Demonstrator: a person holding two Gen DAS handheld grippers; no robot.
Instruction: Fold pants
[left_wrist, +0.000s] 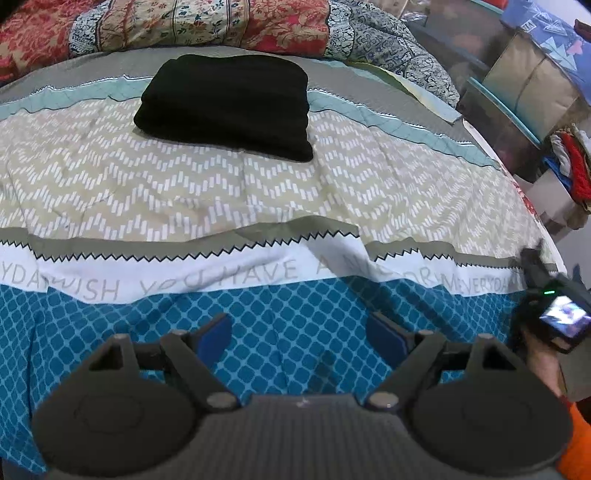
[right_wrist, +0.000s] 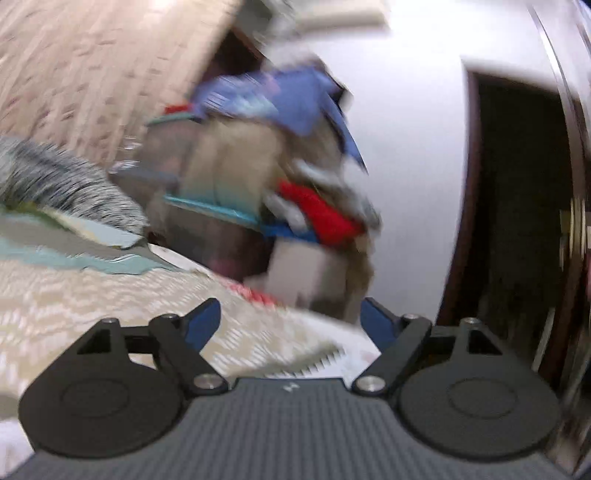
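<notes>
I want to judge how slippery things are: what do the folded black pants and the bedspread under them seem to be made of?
Black pants: apparently a soft, matte knit or fleece; the stacked folds have rounded, thick edges and no sheen. Bedspread: seemingly thin printed woven cotton or polyester, lightly quilted; shallow wrinkles, stitched lines, flat printed pattern, faint sheen at most. The fibre itself cannot be told.

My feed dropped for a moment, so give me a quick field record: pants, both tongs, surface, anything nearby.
pants: black pants folded into a compact stack, lying on the bedspread, held by neither tongs
left tongs: left tongs open, empty, over the blue patterned band
right tongs: right tongs open, empty, aimed past the bed edge; view blurred
nearby: floral quilt bunched behind the pants; clothes pile beside the bed
</notes>
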